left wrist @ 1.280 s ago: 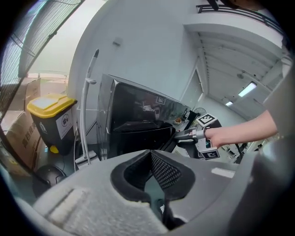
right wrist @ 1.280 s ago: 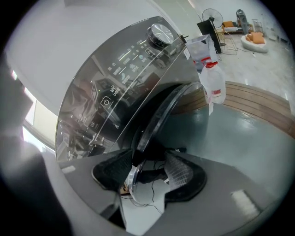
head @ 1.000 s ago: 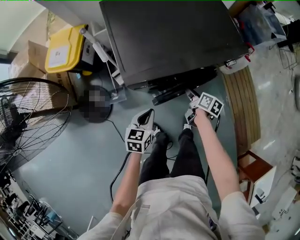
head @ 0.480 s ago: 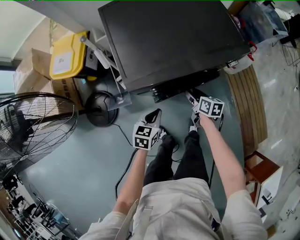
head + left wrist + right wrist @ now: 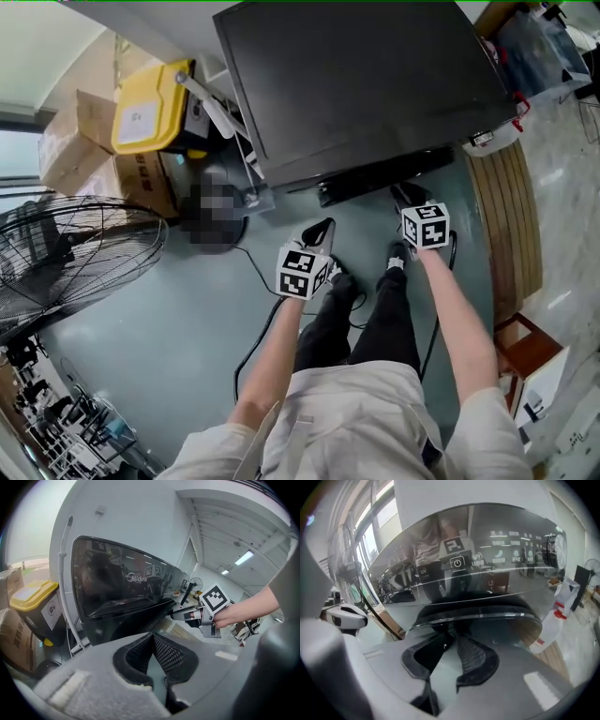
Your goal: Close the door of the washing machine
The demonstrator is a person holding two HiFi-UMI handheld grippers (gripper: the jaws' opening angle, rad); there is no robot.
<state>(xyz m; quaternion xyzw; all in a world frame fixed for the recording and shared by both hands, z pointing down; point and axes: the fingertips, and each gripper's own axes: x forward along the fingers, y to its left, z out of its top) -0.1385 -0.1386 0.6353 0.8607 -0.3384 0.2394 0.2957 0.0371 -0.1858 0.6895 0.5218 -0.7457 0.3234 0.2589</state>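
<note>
The black washing machine point(image 5: 366, 84) fills the top of the head view, and its door point(image 5: 375, 180) shows as a dark bar along the front edge. In the right gripper view the round glass door point(image 5: 478, 613) sits just below the control panel point(image 5: 487, 559). My right gripper point(image 5: 405, 194) points at the door from close by. Its jaws have just been closing, and their tips point(image 5: 451, 637) now meet with nothing between them. My left gripper point(image 5: 321, 228) hangs further left, short of the machine point(image 5: 117, 588), its jaws point(image 5: 152, 637) shut and empty.
A yellow-lidded bin point(image 5: 150, 108) and cardboard boxes point(image 5: 70, 145) stand left of the machine. A floor fan point(image 5: 66, 262) stands further left. A black cable point(image 5: 258, 319) runs over the floor by my feet. A wooden board point(image 5: 511, 197) lies on the right.
The right gripper has rolled about its own axis while staying in front of the door. The left gripper has crept a little closer to the machine.
</note>
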